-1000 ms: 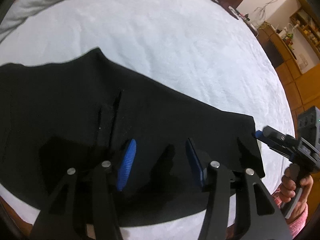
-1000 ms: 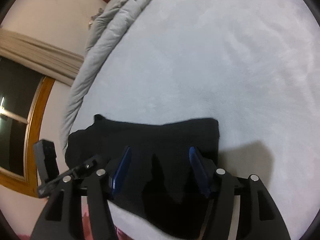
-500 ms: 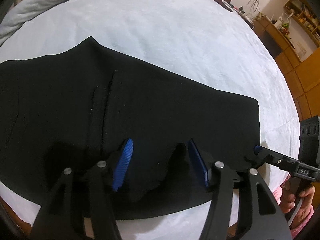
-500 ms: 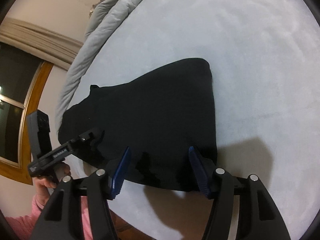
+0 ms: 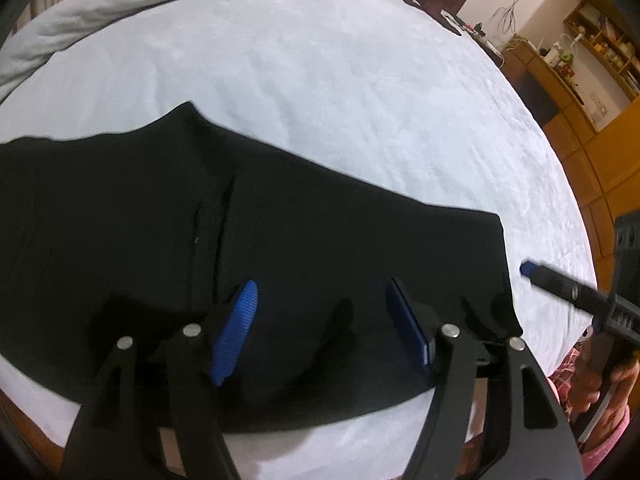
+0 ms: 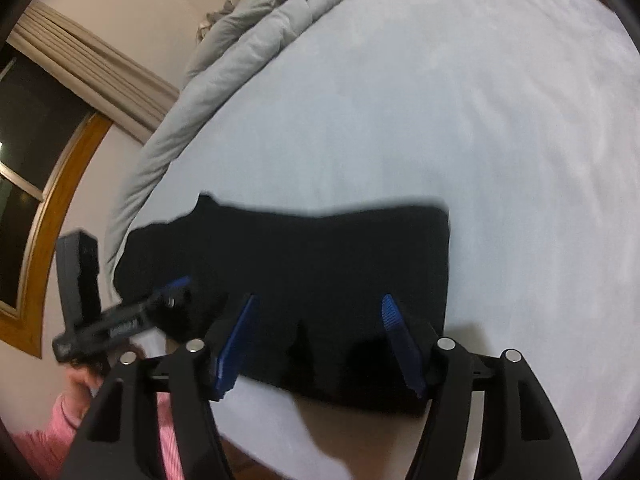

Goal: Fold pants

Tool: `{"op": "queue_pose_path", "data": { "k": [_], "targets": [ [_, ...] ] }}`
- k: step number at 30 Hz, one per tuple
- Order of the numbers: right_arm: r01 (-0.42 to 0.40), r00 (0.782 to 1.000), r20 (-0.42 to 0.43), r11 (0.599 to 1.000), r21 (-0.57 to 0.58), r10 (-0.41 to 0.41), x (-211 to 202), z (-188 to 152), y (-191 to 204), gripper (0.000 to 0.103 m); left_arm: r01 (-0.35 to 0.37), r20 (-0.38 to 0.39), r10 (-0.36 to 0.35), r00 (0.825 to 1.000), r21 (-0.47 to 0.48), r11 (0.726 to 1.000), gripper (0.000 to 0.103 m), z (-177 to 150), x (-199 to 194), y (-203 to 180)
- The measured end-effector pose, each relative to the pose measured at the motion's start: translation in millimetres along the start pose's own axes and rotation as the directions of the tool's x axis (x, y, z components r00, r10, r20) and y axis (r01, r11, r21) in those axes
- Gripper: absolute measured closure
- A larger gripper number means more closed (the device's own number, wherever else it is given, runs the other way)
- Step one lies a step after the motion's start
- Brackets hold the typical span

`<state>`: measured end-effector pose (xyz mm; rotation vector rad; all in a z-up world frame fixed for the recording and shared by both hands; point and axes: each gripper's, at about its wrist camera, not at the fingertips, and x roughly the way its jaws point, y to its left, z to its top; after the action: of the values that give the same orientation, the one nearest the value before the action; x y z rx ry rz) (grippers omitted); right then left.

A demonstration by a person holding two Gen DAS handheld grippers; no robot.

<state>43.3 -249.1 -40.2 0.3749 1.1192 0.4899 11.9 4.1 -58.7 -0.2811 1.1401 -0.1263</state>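
Note:
Black pants [image 5: 280,248] lie flat and folded on the pale bed sheet [image 5: 320,72], near its front edge. My left gripper [image 5: 322,292] hovers over their near part, jaws opening, blue pads apart and nothing pinched between them. In the right wrist view the same pants [image 6: 320,256] appear as a dark rectangle, and my right gripper [image 6: 318,306] hangs above their near edge, jaws opening, gripping nothing. Each view catches the other gripper at its side: the right one [image 5: 560,280] just off the pants' right end, the left one [image 6: 132,316] over their left end.
A grey duvet [image 6: 248,40] is bunched along the far side of the bed. Wooden shelves and cabinets [image 5: 592,60] stand to the right, a curtained window [image 6: 48,120] to the left. A person's hand in a pink sleeve [image 5: 600,384] holds the right gripper.
Both grippers' jaws have spread wider. The right gripper has drawn back from the pants' right end, and its view has swung; the pants lie flatter than a second ago.

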Motion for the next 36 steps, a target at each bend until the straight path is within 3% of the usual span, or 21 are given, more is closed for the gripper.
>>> {"op": "queue_pose_path", "data": {
  "k": [2,4,7,20,22,26,28,30,32,34,36],
  "targets": [
    [-0.002,1.0,-0.008,1.0,0.025,0.002,11.6,13.9,-9.2,0.036,0.007,-0.003,-0.007,1.0,-0.006,1.0,0.036,6.8,7.0,-0.2],
    [0.066,0.997,-0.04,0.996,0.055,-0.064,28.8,20.8,-23.6,0.036,-0.008,-0.025,0.007,1.0,-0.01,1.0,0.037,10.7,16.5,2.7],
    [0.079,0.995,-0.061,0.995,0.056,-0.076,43.6,17.1,-35.6,0.037,-0.002,-0.037,0.002,0.999,-0.012,1.0,0.036,9.8,24.6,6.9],
    [0.156,0.986,-0.047,0.987,-0.045,-0.158,46.7,10.8,-10.8,0.027,-0.015,-0.031,0.016,0.999,0.009,1.0,0.035,5.1,26.8,1.4],
    [0.146,0.989,-0.032,0.988,-0.043,-0.148,32.6,9.8,0.5,0.026,-0.004,-0.032,0.003,0.999,-0.016,1.0,0.035,5.1,15.7,4.4],
    [0.074,0.997,0.005,0.995,-0.072,-0.074,3.4,-2.7,25.2,0.026,0.008,0.037,-0.006,0.999,-0.053,0.999,0.035,-0.1,-27.9,24.4],
    [0.049,0.999,-0.009,0.995,-0.091,-0.05,0.6,-12.1,35.9,0.026,-0.02,0.082,0.031,0.996,-0.126,0.992,0.034,-9.5,-58.3,61.1],
    [0.04,0.999,-0.031,0.993,-0.112,-0.043,4.3,-21.5,43.5,0.026,-0.085,0.104,0.108,0.989,-0.209,0.974,0.034,-18.5,-80.1,101.4],
    [0.041,0.998,-0.042,0.991,-0.126,-0.047,11.3,-25.7,46.6,0.026,-0.151,0.121,0.195,0.973,-0.305,0.94,0.034,-28.8,-100.3,145.6],
    [0.063,0.996,-0.061,0.989,-0.13,-0.071,22.2,-27.2,47.4,0.026,-0.206,0.11,0.277,0.954,-0.431,0.879,0.037,-42.9,-121.2,195.6],
    [0.059,0.995,-0.071,0.99,-0.125,-0.068,27.6,-27.8,44.9,0.026,-0.198,0.12,0.296,0.948,-0.508,0.838,0.037,-52.7,-137.0,227.9]
  ]
}}
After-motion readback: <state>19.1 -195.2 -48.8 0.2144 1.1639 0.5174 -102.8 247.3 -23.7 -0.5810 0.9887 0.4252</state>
